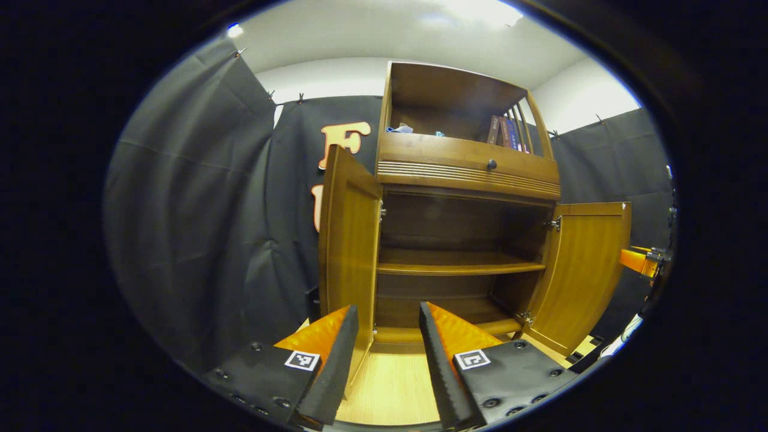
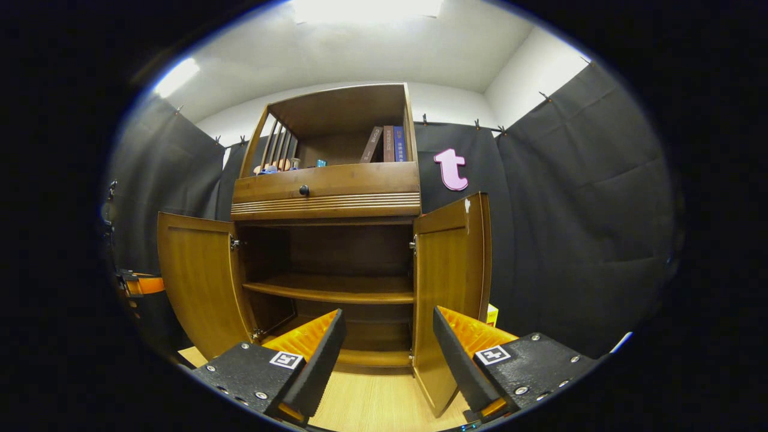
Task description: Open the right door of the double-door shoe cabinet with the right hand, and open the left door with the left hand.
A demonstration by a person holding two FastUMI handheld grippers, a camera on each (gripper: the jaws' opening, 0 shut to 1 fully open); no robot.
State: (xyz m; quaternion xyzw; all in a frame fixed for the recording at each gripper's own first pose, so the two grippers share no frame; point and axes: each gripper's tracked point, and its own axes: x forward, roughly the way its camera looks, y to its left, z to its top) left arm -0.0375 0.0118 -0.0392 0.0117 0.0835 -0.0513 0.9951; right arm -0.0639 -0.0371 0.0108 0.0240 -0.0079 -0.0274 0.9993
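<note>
I am looking at the shoe cabinet (image 1: 468, 174) standing ahead of both grippers, with both lower doors swung wide; in the left gripper view the left door (image 1: 348, 252) is hanging open just ahead of my left gripper (image 1: 387, 354), its lower edge showing between the two fingers, while the right door (image 1: 585, 270) is standing open off to the far side; in the right gripper view the right door (image 2: 447, 294) is sitting just ahead of my right gripper (image 2: 387, 357), its bottom corner dropping between the fingers, and the left door (image 2: 201, 276) is gaping open on the other side of the shoe cabinet (image 2: 327, 192).

The left gripper is sitting released, fingers spread and pressing on nothing; the right gripper is likewise sitting released, fingers apart and touching nothing.

Inside, a bare inner shelf (image 1: 459, 264) is crossing the open compartment; above it a drawer front with a dark knob (image 1: 491, 164) is facing me; higher up, books (image 2: 387, 144) are leaning in the top open compartment, beside some small items I cannot make out.

Beneath the grippers a light wooden floor (image 1: 390, 390) is running up to the cabinet base; black cloth (image 1: 198, 210) is draping the booth around it.
</note>
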